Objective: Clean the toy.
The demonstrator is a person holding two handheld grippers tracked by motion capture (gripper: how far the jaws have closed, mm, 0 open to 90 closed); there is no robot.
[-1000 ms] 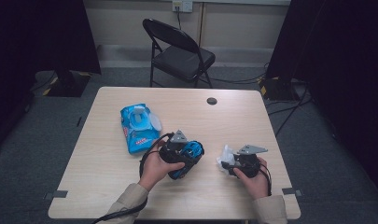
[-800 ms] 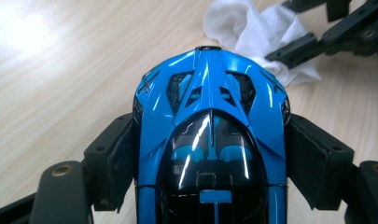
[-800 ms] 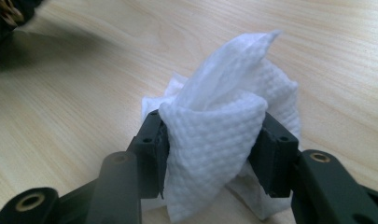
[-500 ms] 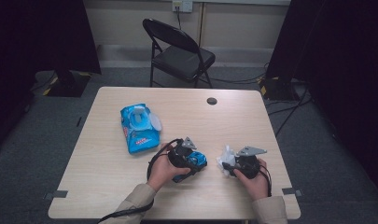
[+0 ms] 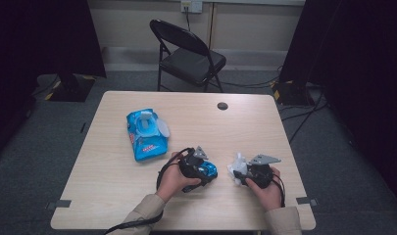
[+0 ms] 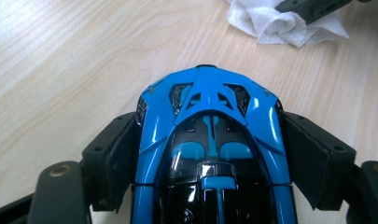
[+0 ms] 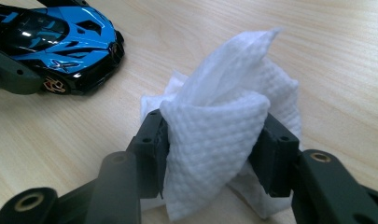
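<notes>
We hold the left hand-held gripper [image 5: 206,169] low over the near half of the tabletop [image 5: 112,196], its jaws clamped on the flanks of a blue and black toy car [image 6: 210,140]. In the left gripper view the pads press against both sides of the body, and the car's long axis runs straight along the jaws, one end pointing away from the camera toward the pale wood; we cannot tell for certain from that view whether this is the nose or the tail. In the right gripper view the same car [image 7: 56,42] lies low on the wood at the upper left, its long axis running roughly left to right across that picture, the end with the visible wheel and dark bumper pointing toward the wipe. In the high view the car points to the right, toward our other hand.

Our right hand-held gripper [image 5: 245,171] sits near the left one, on the right of the near tabletop. Its jaws have just been closing and now pinch a crumpled white wipe [image 7: 224,121] between them; the wipe bulges up above the pads and spills behind them onto the wood. Car and wipe lie near each other but apart.

A blue pack of wipes [image 5: 146,128] lies flat farther back on the left, its flap open. A folding chair [image 5: 186,54] stands beyond the tabletop.
</notes>
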